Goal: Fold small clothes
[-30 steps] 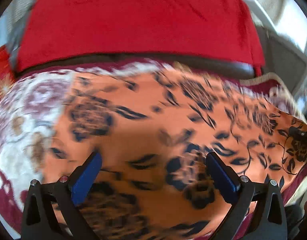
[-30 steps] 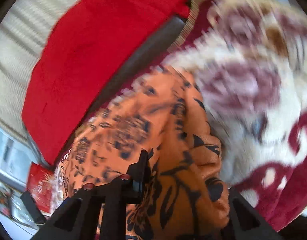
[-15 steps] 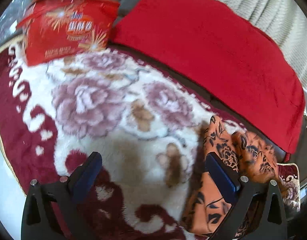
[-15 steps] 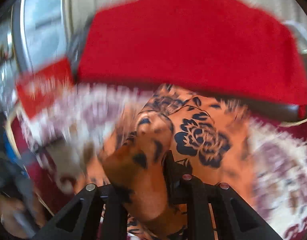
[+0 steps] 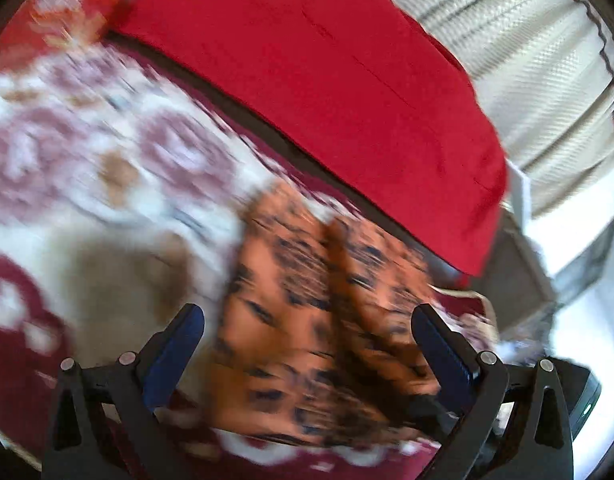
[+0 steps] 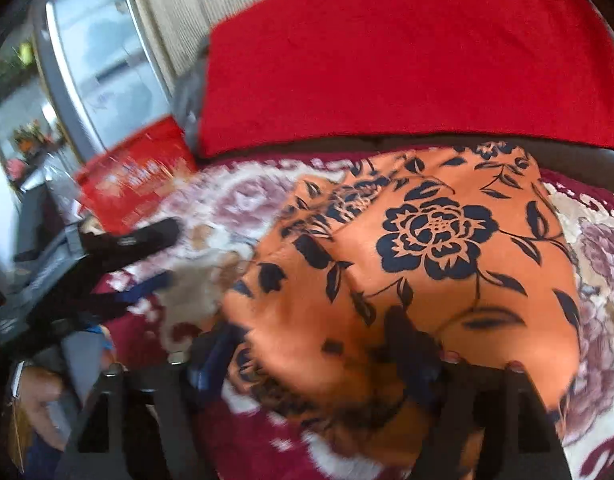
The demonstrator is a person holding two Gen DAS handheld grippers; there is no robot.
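An orange garment with dark navy flowers point(image 6: 439, 264) lies folded on the floral blanket point(image 6: 235, 200). It also shows, blurred, in the left wrist view point(image 5: 307, 304). My left gripper point(image 5: 307, 340) is open and empty, its blue pads wide apart just above the garment's near edge. It also shows at the left of the right wrist view point(image 6: 143, 256). My right gripper point(image 6: 311, 360) is open, its fingers spread over the garment's near edge, with cloth lying between them.
A red cloth point(image 6: 407, 64) covers the backrest behind the blanket. A red printed packet point(image 6: 135, 176) lies at the blanket's far left. A window point(image 6: 99, 60) and ribbed cream fabric point(image 5: 527, 52) are behind.
My right gripper has opened and let the garment's folded edge down onto the blanket. My left gripper has swung back from the bare blanket toward the garment.
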